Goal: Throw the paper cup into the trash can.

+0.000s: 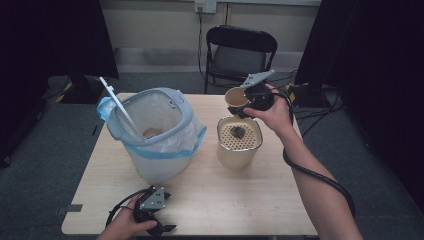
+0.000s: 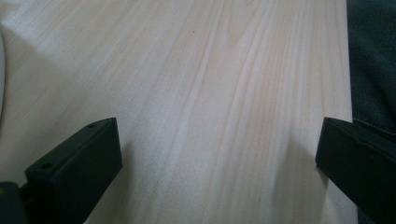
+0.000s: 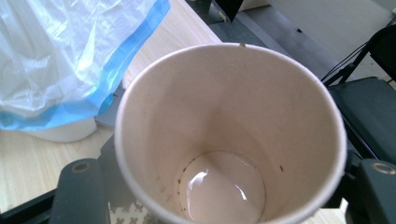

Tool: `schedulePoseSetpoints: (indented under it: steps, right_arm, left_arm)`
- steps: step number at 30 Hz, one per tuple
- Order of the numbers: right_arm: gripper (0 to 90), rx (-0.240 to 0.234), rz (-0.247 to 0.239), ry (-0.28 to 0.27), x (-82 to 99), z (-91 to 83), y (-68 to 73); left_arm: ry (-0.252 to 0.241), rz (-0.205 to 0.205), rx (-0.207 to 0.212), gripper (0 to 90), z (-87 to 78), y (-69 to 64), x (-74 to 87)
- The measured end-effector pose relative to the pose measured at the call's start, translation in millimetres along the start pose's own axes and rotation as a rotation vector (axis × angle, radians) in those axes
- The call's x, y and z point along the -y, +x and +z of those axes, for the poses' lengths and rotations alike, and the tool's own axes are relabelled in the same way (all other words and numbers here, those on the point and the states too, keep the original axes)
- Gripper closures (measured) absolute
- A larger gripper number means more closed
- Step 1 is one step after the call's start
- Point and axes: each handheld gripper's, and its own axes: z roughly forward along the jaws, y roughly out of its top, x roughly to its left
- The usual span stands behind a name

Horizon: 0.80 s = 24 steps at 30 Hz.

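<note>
Near the surface's front edge the left claw (image 1: 161, 226) rests, spread and empty. Right claw (image 1: 243, 103) pinches a paper cup (image 1: 236, 97), tilted above the perforated container (image 1: 239, 141) toward the far edge.

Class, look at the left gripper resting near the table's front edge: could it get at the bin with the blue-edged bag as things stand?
Probably yes. The left gripper is open and empty, and bare table lies between it and the bin.
</note>
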Motion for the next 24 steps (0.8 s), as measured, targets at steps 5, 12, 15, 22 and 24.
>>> schedulePoseSetpoints:
  steps: [5,12,15,22,24]
  right_arm:
    - [27.9,-0.007,0.015,0.003,-7.0,1.9,0.2]
    - [27.7,-0.029,0.025,-0.013,-18.0,2.2,2.3]
    - [27.7,-0.052,0.037,-0.035,-23.3,0.5,3.6]
    - [27.7,-0.062,0.022,-0.043,-37.0,-7.4,4.8]
    - [27.7,-0.063,0.023,-0.047,-38.9,-8.3,4.7]
  left_arm:
    - [0.0,0.002,-0.002,0.0,0.0,0.0,-0.1]
    - [0.003,0.002,-0.002,0.0,-0.2,0.0,-0.2]
    - [0.002,0.002,-0.002,0.0,-0.1,0.0,-0.2]
    - [0.007,0.002,-0.006,0.0,-0.4,-0.1,-0.3]
    - [0.005,0.003,-0.006,0.0,-0.4,-0.1,-0.3]
